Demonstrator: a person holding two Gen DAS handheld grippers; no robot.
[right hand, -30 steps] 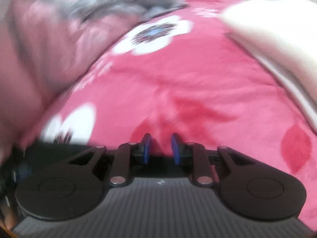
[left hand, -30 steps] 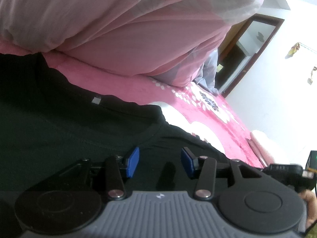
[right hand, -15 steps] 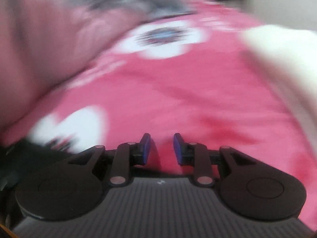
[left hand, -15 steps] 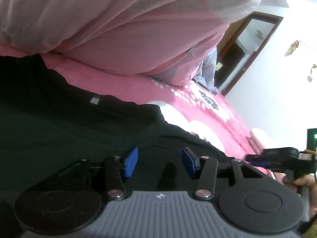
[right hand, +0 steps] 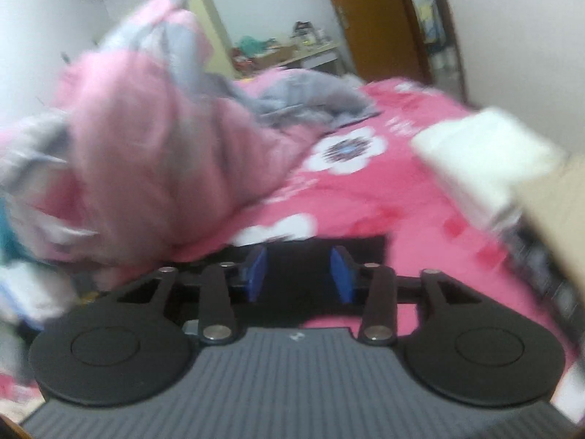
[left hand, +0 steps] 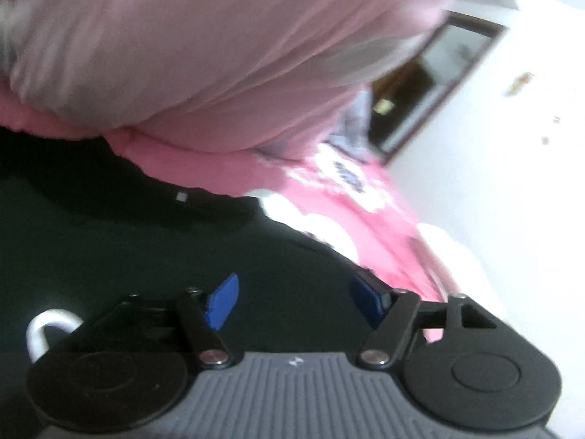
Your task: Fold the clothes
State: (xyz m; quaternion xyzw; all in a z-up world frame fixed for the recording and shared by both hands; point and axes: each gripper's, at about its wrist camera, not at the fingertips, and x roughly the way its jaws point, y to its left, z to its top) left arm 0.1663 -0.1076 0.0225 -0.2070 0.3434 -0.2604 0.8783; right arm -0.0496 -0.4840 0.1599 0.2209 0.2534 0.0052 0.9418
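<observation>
Right now the black knit garment (left hand: 120,241) is lying spread flat on the bright pink bed cover printed with white flowers (left hand: 340,197), filling the lower left of the left wrist view and running under the left gripper (left hand: 296,301). That gripper's blue-padded jaws have just been opening and are standing wide apart; the dark cloth is showing through the gap below them, but neither pad is pressing on it and nothing is being held. A small pale tag (left hand: 181,196) is sitting on the garment near its far edge, and a bulky pale pink quilt (left hand: 219,47) is bulging up just beyond that edge.

From the right wrist view, the right gripper (right hand: 298,274) is hovering above a dark edge of the garment (right hand: 365,247), which is lying beneath and between its blue pads (right hand: 256,272) against the flowered cover (right hand: 384,190). Its jaws have also just been opening, are sitting moderately apart, and are gripping nothing. The picture is blurred. A folded white cloth (right hand: 479,153) is resting on the cover to the right, well apart from the garment.
</observation>
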